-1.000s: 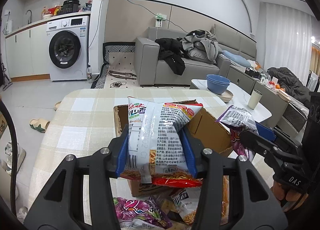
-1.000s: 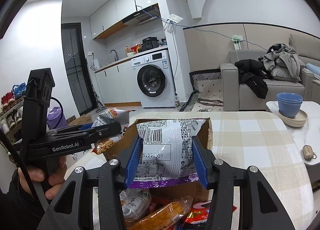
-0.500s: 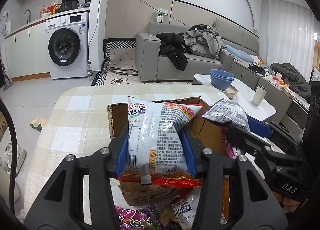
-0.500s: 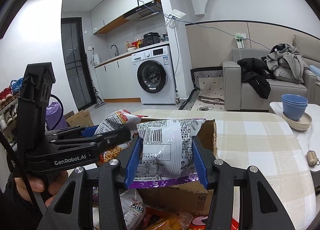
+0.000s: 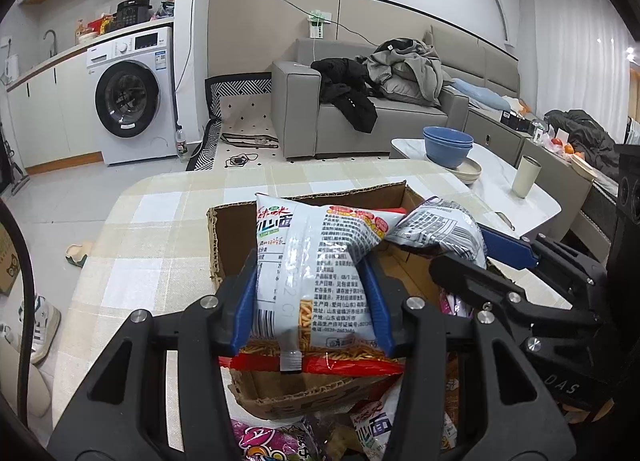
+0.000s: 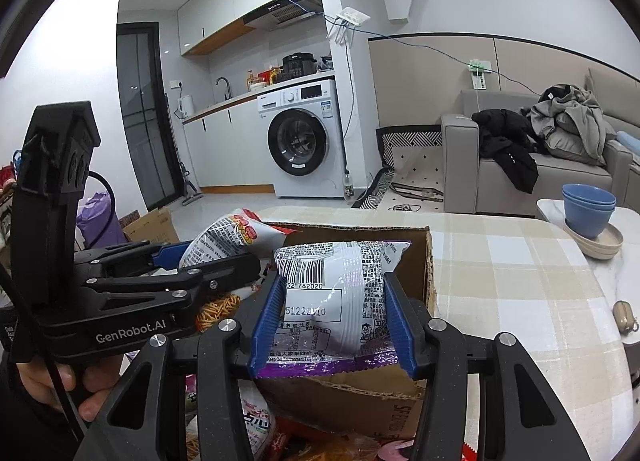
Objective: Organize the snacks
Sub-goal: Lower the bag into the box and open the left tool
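- Landmark: the box (image 5: pixel 304 389), an open cardboard carton on the checked table (image 5: pixel 132 245); everything below is placed against it.
- Left of the box, in the right wrist view, a hand (image 6: pixel 48 385) grips the handle of the left gripper (image 5: pixel 310 301), whose arm reaches in toward the box's left wall.
- Left gripper: its blue pads (image 5: pixel 244 305) are pinched on the noodle bag (image 5: pixel 316 261), a white and red packet of crisp noodle sticks. The bag stands upright between the fingers, above the box's near left part, its top edge over the opening.
- In front of the box, at its near wall, lie more snacks: a purple packet (image 5: pixel 272 441) and another white noodle packet (image 5: pixel 372 429).
- Right gripper (image 6: pixel 334 325): its blue pads (image 6: pixel 266 321) are clamped on the purple bag (image 6: pixel 340 297), a white packet with a barcode and a purple bottom seam. This bag hangs over the box's near right part, its top just beside the noodle bag's corner; whether they touch I cannot tell.
- Right of the box the table lies bare in checks.
- Further right of the box, on a white side table (image 6: pixel 624 261), stand blue bowls (image 6: pixel 588 209) on a beige plate.
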